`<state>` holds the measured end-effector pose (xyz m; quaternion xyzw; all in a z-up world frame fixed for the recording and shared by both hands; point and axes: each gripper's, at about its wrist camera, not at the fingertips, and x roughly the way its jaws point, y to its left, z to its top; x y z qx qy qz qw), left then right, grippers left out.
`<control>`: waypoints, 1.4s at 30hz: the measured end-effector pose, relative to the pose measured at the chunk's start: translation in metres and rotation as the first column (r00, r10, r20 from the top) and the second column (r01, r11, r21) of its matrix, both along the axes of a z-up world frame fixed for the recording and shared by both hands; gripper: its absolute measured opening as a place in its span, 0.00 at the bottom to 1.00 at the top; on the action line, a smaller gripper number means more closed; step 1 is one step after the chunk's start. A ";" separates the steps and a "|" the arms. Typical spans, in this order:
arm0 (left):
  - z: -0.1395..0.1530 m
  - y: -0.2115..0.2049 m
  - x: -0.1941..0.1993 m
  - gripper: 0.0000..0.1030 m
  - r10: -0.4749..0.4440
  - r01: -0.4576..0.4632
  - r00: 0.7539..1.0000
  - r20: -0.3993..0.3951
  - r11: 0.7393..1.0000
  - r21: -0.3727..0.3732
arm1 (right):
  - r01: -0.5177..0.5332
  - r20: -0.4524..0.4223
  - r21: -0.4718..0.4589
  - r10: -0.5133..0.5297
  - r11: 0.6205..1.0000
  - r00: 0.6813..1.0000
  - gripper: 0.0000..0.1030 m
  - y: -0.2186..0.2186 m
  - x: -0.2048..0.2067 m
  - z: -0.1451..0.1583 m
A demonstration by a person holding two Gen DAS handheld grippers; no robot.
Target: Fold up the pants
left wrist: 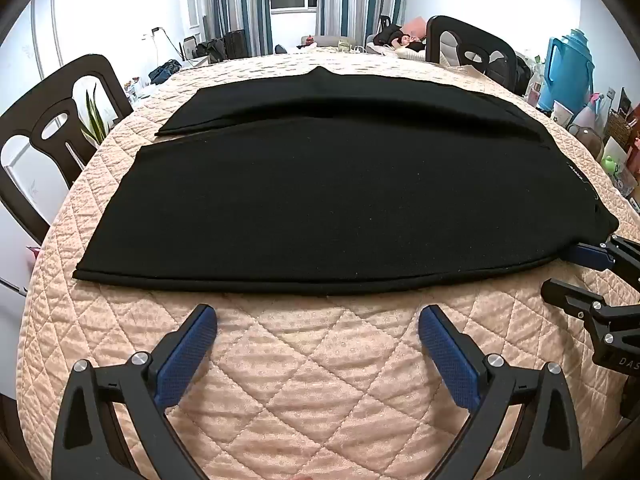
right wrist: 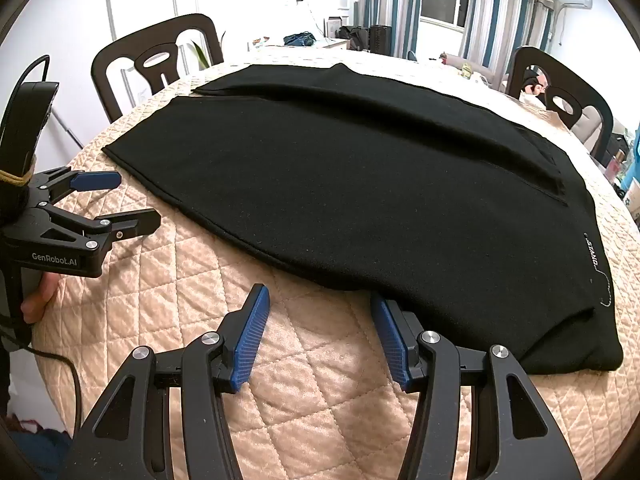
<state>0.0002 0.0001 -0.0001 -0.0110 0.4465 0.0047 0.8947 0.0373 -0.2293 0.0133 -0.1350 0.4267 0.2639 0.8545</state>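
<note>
On quilted table (left wrist: 312, 360), pants (left wrist: 320, 200) lie flat.

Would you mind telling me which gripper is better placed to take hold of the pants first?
Right. The right gripper is open at the near edge of the black pants, one pad touching the fabric by the waist. The left gripper is open too, but short of the hem over bare quilt.

quilted peach table cover (left wrist: 304, 380), dark chairs (right wrist: 156, 60), blue thermos (left wrist: 568, 68), striped curtains (left wrist: 236, 4)
</note>
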 end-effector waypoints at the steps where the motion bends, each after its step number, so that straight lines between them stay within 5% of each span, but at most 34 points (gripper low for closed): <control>1: 0.000 0.000 0.000 0.99 0.000 0.000 1.000 0.002 1.000 0.002 | 0.000 0.000 0.000 0.000 1.000 1.000 0.52 0.000 0.000 0.000; 42: -0.001 -0.006 -0.004 0.99 0.010 -0.010 1.000 0.014 1.000 0.003 | 0.000 0.001 0.000 0.000 1.000 1.000 0.52 0.000 0.000 -0.001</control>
